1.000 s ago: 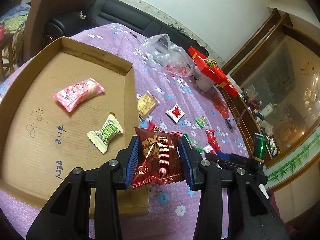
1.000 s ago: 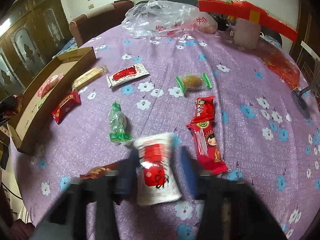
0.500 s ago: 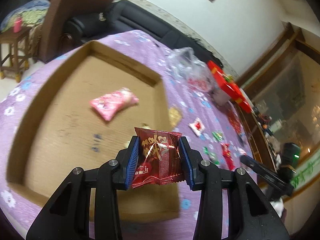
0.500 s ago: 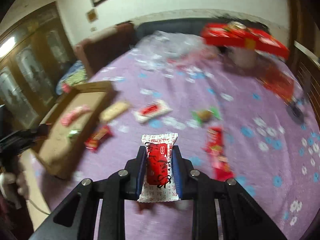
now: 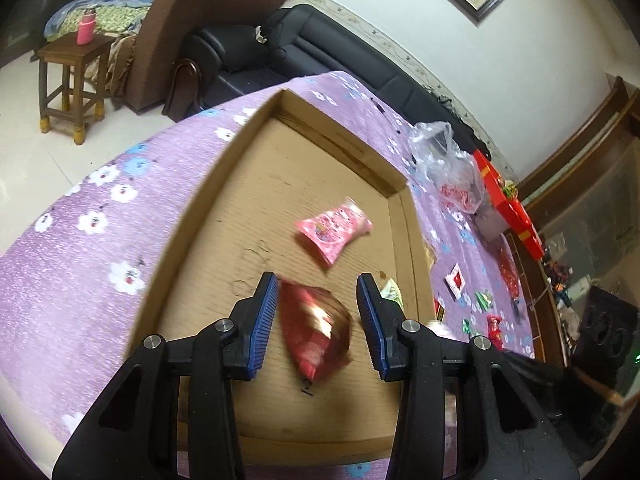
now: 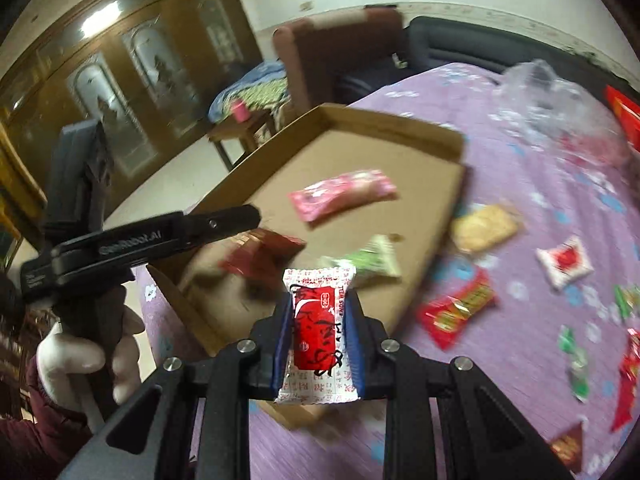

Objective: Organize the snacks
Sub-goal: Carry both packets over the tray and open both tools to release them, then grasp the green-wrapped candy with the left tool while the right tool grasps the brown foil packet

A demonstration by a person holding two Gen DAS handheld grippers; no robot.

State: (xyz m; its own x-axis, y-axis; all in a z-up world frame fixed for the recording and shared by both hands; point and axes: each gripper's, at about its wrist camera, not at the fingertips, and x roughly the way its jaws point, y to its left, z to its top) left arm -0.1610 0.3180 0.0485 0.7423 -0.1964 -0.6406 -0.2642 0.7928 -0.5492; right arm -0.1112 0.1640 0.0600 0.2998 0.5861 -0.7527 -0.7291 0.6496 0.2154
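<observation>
Left tongs (image 5: 318,322) are spread wide over the cardboard tray (image 5: 192,216), and the dark red snack packet (image 5: 316,334) sits blurred between the blue pads, clear of both of them, above the tray floor; whether it rests on the cardboard or hangs in the air I cannot tell. Further in, the pink packet (image 5: 334,232) lies on the tray floor, and a green-and-white packet (image 5: 390,292) peeks out just behind the right pad. Over to the other side: right tongs (image 6: 318,332) are clenched tight on the white-and-red wafer packet (image 6: 318,328), holding it upright near the tray's close corner. From that view the gloved left hand (image 6: 80,360) carries its tool over the tray's near end, with the dark red packet smeared beneath it. Out on the purple flowered bench (image 6: 520,360) more snacks wait beside the tray: a biscuit pack (image 6: 486,228), a red-and-yellow packet (image 6: 458,310), a small white-and-red sachet (image 6: 564,262). A crumpled clear plastic bag (image 5: 448,168) sits further back.
</observation>
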